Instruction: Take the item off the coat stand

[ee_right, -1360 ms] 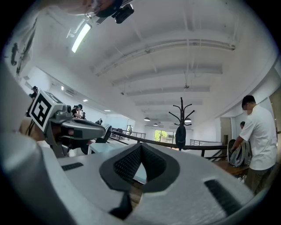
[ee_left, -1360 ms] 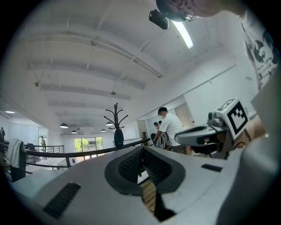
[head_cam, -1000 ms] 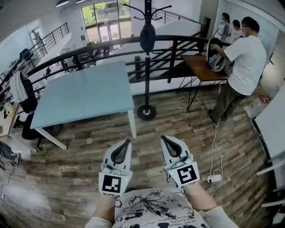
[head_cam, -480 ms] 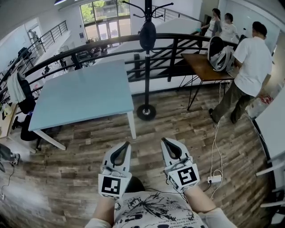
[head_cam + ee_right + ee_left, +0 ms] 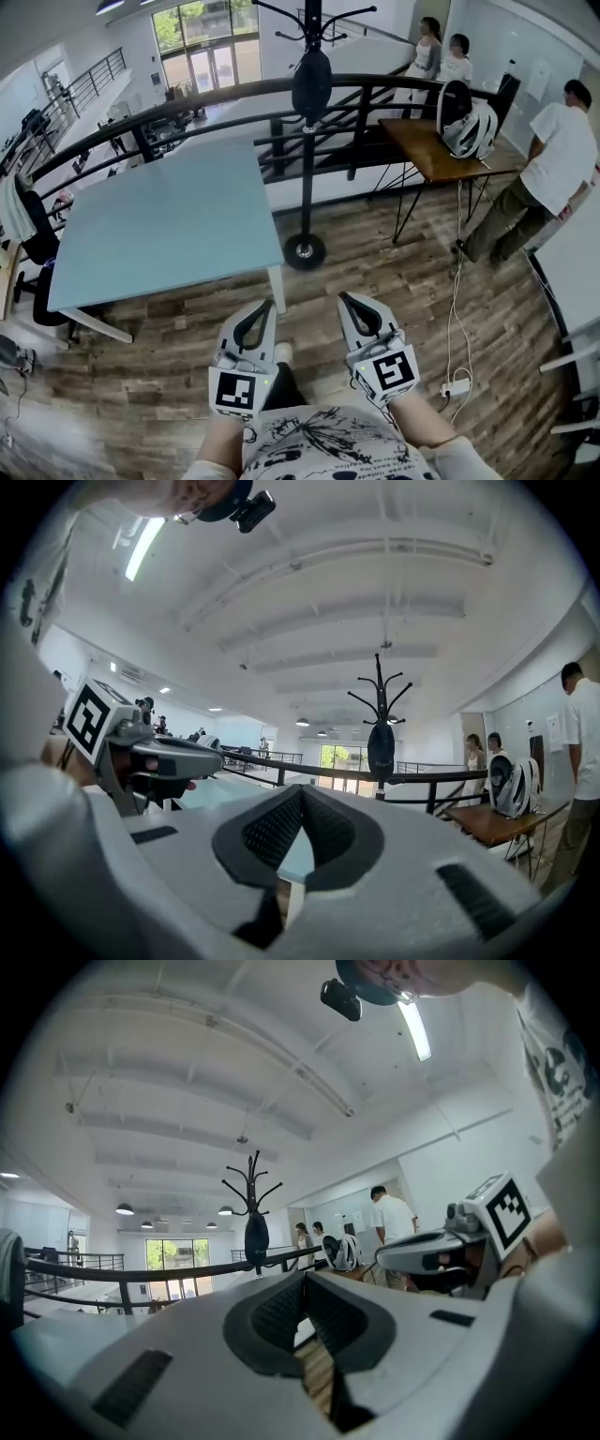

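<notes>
**Containers**
- Backpack (image 5: pixel 469 127), one: grey-white and black, stands on the brown worktop (image 5: pixel 427 155). What it contains cannot be seen.

**Task items**
- Coat stand (image 5: pixel 307 169), one: black pole on a round base, upright on the wood floor. It stands between the pale blue worktop (image 5: pixel 169 220) and the dark railing (image 5: pixel 187 103).
- Dark item (image 5: pixel 311 82), one: hangs on the stand's pole just below the hooks, well apart from both tools.

**Tools, two**
- Left tool (image 5: pixel 268 305): jaws closed together, nothing between them.
- Right tool (image 5: pixel 344 298): jaws closed together, nothing gripped.
- Both are held low and side by side, with their tips pointing toward the stand.

**Other**
- Worktops, two.
- Persons, three, all near the brown worktop.
- Office chair (image 5: pixel 39 246), one, at the far left.
- Power strip (image 5: pixel 457 386), one, white, on the floor.
</notes>
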